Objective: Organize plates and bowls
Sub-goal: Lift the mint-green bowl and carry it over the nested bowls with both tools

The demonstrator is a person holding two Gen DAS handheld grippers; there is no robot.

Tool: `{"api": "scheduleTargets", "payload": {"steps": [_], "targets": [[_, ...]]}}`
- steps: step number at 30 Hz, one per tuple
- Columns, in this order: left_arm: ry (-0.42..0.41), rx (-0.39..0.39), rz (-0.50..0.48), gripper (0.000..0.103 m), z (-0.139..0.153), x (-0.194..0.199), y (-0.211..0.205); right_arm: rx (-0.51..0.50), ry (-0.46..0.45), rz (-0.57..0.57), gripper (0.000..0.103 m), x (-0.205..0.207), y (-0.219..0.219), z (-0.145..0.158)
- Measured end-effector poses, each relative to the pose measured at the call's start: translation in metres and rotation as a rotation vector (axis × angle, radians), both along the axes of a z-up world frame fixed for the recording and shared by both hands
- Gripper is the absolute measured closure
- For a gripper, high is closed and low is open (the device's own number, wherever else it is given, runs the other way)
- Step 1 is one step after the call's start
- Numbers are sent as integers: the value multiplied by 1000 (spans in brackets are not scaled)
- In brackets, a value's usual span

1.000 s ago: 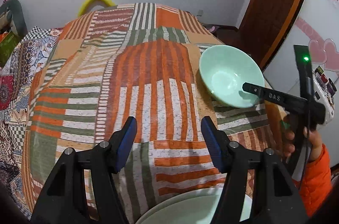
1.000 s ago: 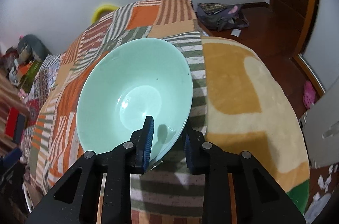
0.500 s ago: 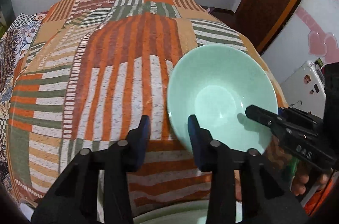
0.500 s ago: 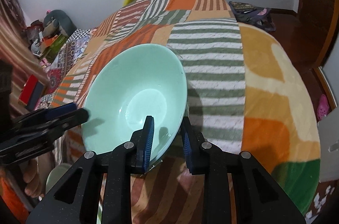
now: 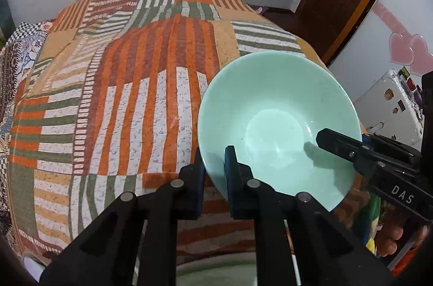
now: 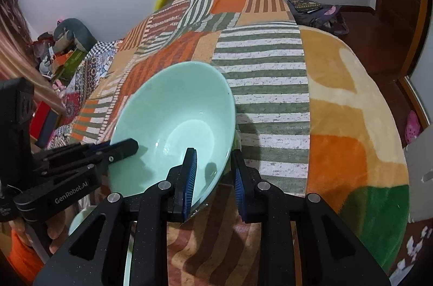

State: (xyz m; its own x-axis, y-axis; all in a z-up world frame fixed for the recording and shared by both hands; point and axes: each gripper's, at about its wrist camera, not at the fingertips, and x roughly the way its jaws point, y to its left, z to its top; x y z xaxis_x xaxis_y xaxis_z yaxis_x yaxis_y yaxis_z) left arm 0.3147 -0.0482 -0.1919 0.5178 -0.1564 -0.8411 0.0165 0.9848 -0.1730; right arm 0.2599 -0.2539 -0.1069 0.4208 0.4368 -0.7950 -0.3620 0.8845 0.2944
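Mint-green bowl (image 5: 276, 121) hangs tilted above the striped patchwork blanket (image 5: 113, 102), pinched at opposite rims: left gripper (image 5: 213, 177) and right gripper (image 6: 213, 172) each clamp its wall, likely steadying it toward another pale dish (image 6: 81, 221) below.

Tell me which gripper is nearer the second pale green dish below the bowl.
Left. The left gripper, whose jaws have just closed on the bowl's rim, hangs directly over the dish; the right gripper, clamped on the opposite rim, sits off to its side.
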Motion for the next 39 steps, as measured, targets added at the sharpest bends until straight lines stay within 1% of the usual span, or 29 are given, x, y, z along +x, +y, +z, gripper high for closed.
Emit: {"api": "scheduleTargets", "payload": {"steps": [8,12,15,21,27,34,39], "targets": [[-80,0,8,91,36,-32,3,18,-53,1,80,-18,5,24],[-133,19,18,91,58,-55,7,39,-72,8,80,-29,9,36],[-169,16,28,91,74,-75,14,44,-87,17,80,-37,15,44],[-216,11,46,91,97,-111,30,70,-113,37,80,-54,29,56],[-249,14,69,91,111,-151,48,90,-124,64,80,-75,49,62],[-264,13,112,91,115,-189,75,104,-119,107,80,-94,74,62],[-259,14,145,91,114,-214,94,99,-121,142,80,-109,93,60]]}}
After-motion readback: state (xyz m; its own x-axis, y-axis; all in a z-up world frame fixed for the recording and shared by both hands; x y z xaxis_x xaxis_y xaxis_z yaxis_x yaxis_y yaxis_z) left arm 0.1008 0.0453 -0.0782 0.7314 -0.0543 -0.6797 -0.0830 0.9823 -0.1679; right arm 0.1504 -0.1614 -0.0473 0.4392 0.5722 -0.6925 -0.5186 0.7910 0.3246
